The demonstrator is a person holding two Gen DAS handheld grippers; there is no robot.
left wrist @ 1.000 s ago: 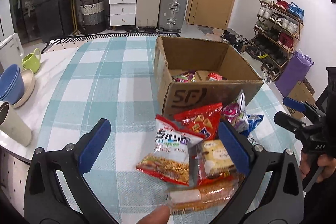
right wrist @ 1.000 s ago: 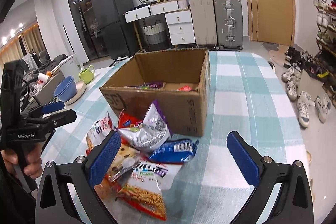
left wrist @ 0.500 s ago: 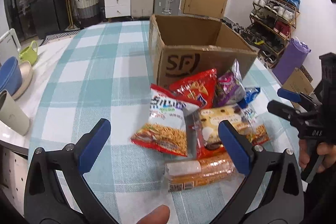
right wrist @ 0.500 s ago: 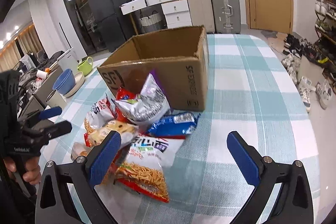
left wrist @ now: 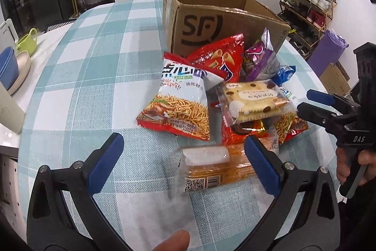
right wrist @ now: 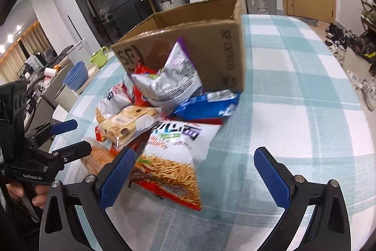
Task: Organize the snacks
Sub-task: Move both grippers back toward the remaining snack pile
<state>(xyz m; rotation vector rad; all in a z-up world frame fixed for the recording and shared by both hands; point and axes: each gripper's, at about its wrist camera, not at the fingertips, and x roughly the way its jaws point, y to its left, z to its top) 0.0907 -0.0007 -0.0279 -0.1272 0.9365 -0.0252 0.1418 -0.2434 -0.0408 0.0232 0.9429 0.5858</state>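
A: The biggest thing is the table, under a teal and white checked cloth. On its far side stands the open cardboard box, marked SF on the wall that faces the left wrist camera.

B: And the snacks?

A: They lie in a heap on the cloth, just near of the box. The largest is a white and red noodle snack bag at the left of the heap. Behind it a red chip bag and a purple and silver bag lean against the box wall. To the right of the noodle bag a clear-wrapped biscuit pack rests on top of other packets, and a blue packet shows at the far right of the heap. Nearest of all lies an orange wafer pack.

B: How do the tongs stand?

A: The left gripper is spread wide, holding nothing; the wafer pack lies on the cloth between its blue pads, mostly toward the right one. The right gripper is likewise wide apart and empty, with a second noodle snack bag in front of it, toward its left pad. A person's hand grips its handle.
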